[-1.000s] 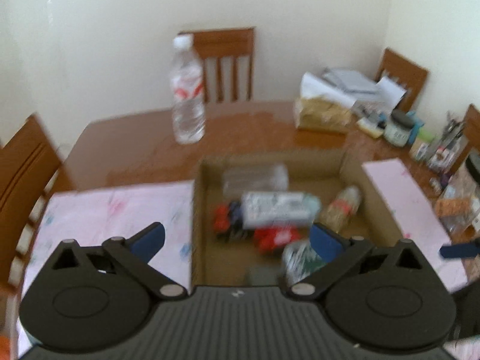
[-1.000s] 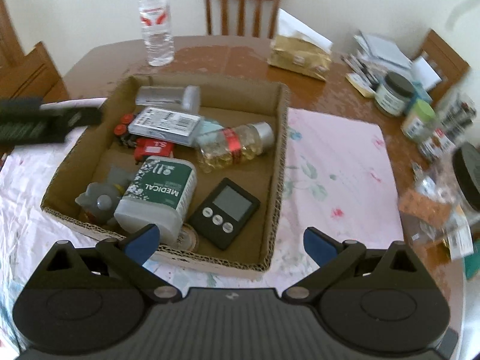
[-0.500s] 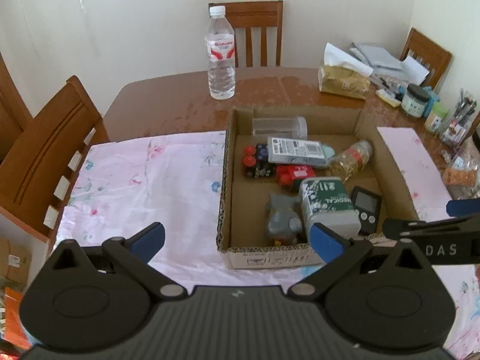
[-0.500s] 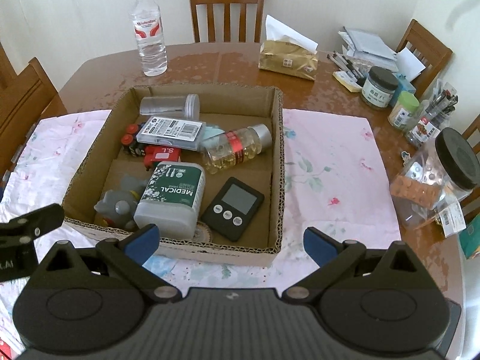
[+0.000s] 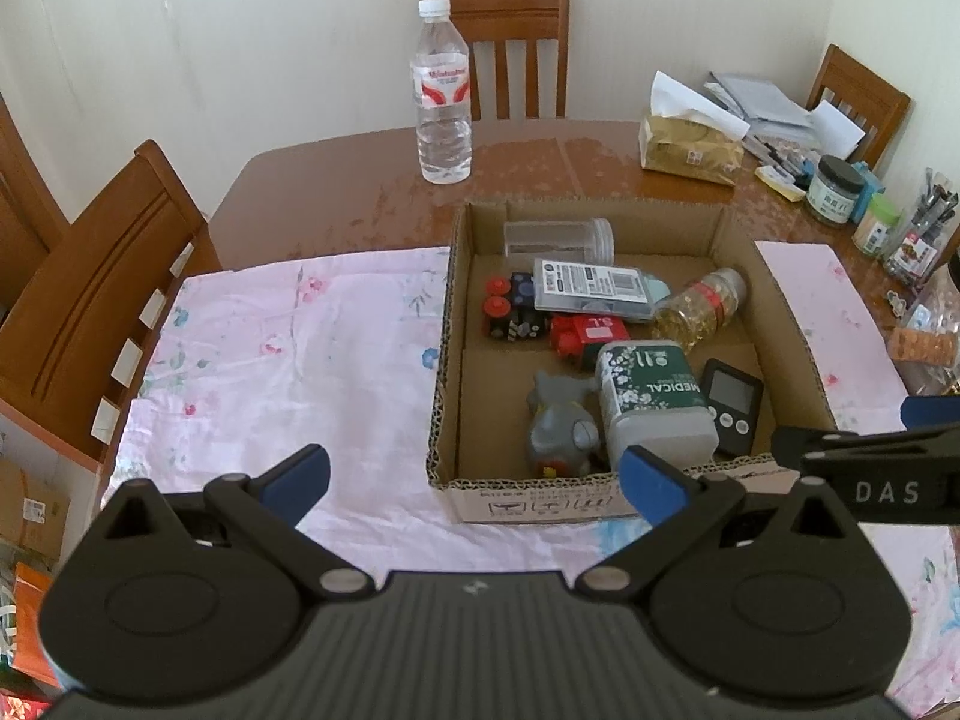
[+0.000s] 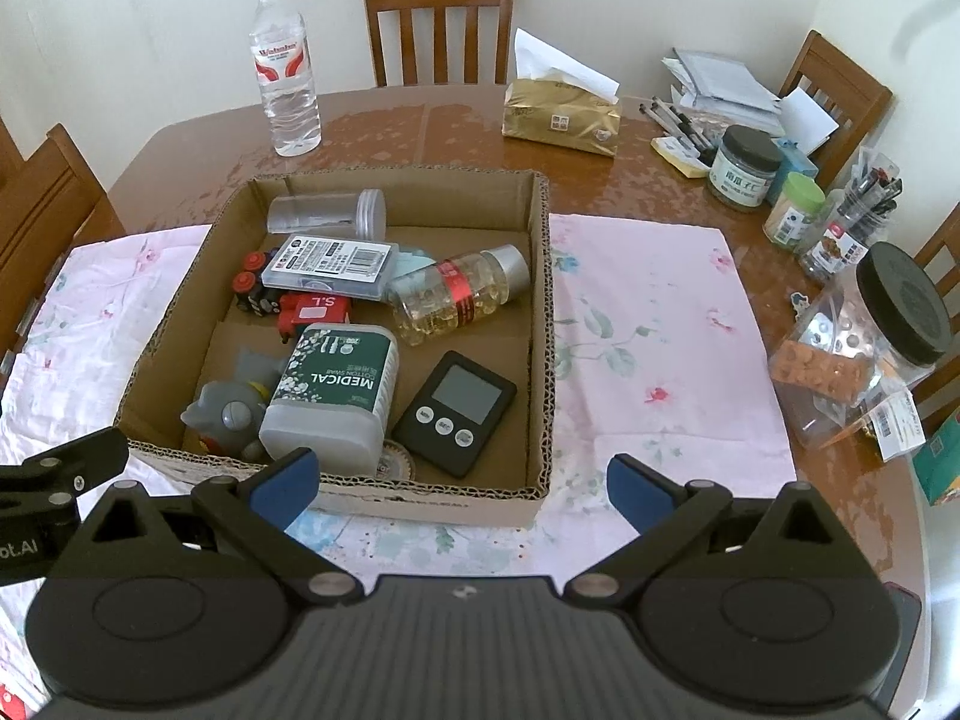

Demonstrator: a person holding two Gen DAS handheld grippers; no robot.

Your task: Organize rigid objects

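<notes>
The MEDICAL tub, lying flat in the cardboard box beside the timer, looks light, stiff and slick, so you should pinch its narrower sides, since your left gripper and right gripper both gape wide, empty, short of the box.
</notes>
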